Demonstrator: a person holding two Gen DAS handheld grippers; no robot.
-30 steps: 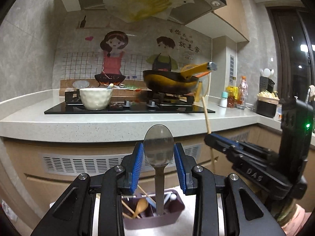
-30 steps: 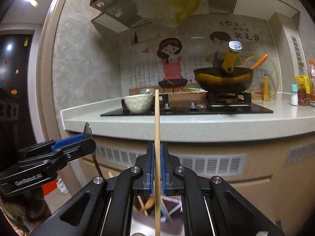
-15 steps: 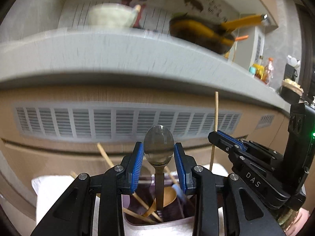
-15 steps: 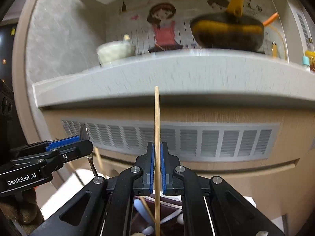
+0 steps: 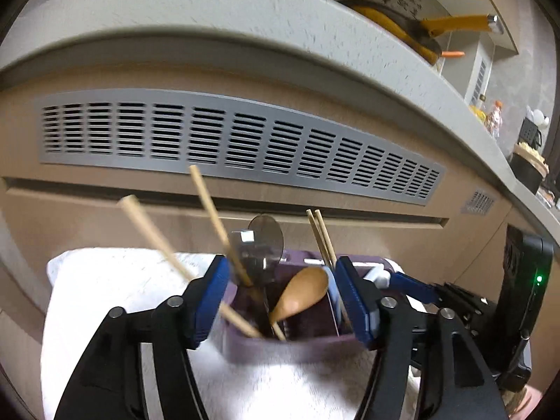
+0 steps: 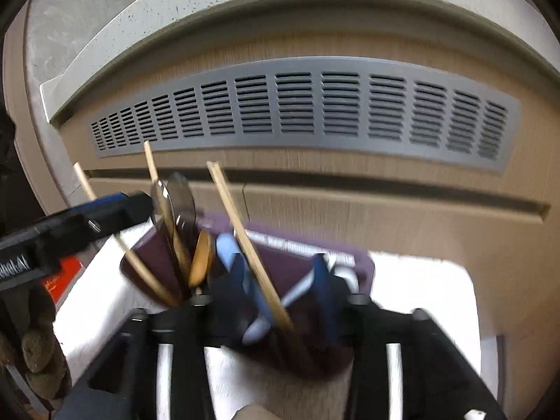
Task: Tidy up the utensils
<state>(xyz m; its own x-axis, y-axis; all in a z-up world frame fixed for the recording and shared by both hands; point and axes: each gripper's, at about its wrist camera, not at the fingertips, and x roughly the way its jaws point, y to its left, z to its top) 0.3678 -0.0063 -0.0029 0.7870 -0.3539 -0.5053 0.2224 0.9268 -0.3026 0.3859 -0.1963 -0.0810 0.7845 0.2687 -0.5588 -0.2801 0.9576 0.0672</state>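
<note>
A purple utensil holder (image 5: 297, 344) stands on a white towel (image 5: 115, 290). In it are a metal spoon (image 5: 266, 241), a wooden spoon (image 5: 301, 294), several wooden chopsticks (image 5: 210, 206) and a pair of chopsticks (image 5: 323, 241). My left gripper (image 5: 283, 297) is open just above the holder, with the metal spoon standing free between its fingers. My right gripper (image 6: 280, 280) is open over the holder (image 6: 154, 262); a chopstick pair (image 6: 245, 238) leans in the holder in front of it. The left gripper's tip shows in the right wrist view (image 6: 122, 210).
A wooden cabinet front with a grey vent grille (image 5: 238, 136) rises right behind the holder, under a pale countertop (image 5: 210, 10). A yellow-handled wok (image 5: 420, 31) sits on the counter. Bottles and a dark container (image 5: 525, 168) stand far right.
Both grippers have come down to the holder and opened. The metal spoon and the chopstick they held now stand in the holder.
</note>
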